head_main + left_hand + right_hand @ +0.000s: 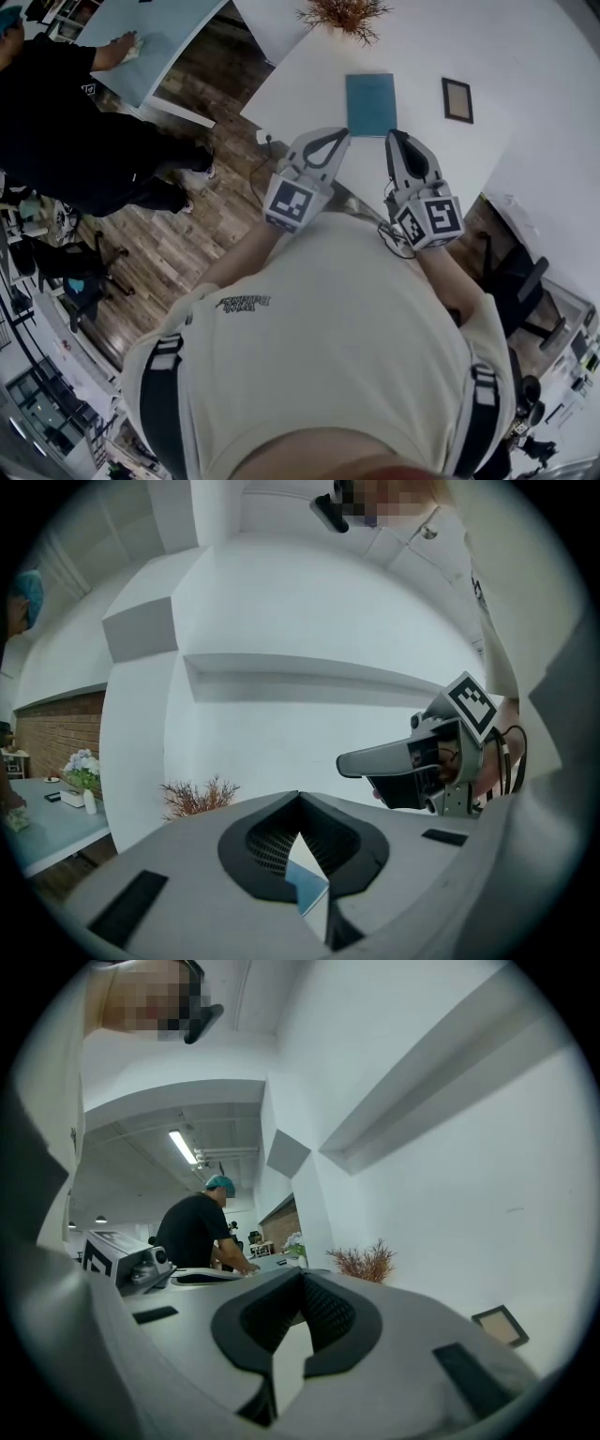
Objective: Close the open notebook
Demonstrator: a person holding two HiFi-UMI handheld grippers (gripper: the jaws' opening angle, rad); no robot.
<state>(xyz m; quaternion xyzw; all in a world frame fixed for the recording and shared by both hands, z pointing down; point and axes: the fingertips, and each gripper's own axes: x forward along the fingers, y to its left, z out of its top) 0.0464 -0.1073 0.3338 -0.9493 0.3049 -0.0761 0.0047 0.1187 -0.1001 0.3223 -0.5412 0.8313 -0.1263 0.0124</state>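
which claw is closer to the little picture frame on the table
Right. The right claw is below and left of the picture frame in the head view; the left claw is farther left, near the blue notebook's lower left corner.

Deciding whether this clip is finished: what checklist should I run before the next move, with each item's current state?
1. Notebook shut, cover up, on the table: ok.
2. Left gripper empty, fingers together: ok.
3. Right gripper empty, fingers together: ok.
4. Both grippers clear of the notebook, short of its near edge: ok.
5. Frame apart from the notebook: ok.
6. No page creased under the cover: cannot tell.
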